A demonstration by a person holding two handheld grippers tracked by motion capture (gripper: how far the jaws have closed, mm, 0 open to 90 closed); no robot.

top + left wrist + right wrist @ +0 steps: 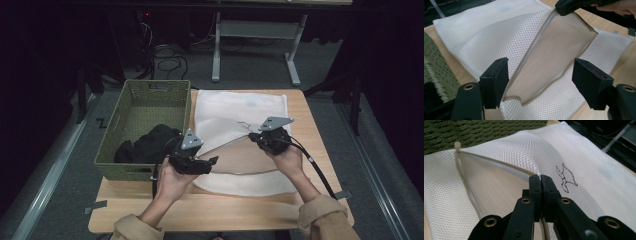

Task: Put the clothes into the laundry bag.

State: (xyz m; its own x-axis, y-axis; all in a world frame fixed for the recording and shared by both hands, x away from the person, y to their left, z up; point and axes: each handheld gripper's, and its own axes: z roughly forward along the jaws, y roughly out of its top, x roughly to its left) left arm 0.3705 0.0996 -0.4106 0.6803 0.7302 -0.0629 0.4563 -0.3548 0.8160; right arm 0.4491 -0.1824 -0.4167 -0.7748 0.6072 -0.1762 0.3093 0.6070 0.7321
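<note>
White mesh bag [240, 112]: one; green basket [131, 117]: one.

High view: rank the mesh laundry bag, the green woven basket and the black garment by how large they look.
1. Mesh laundry bag, largest spread.
2. Green woven basket, somewhat smaller, though its depth makes this close.
3. Black garment, clearly smallest, partly hidden inside the basket.

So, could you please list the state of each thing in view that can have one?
Mesh laundry bag: unzipped, mouth held open, lying on the table.
Right tool: shut on the bag's upper zipper edge, lifting it.
Left tool: open, holding nothing.
Green basket: upright, dark clothes inside.
</note>
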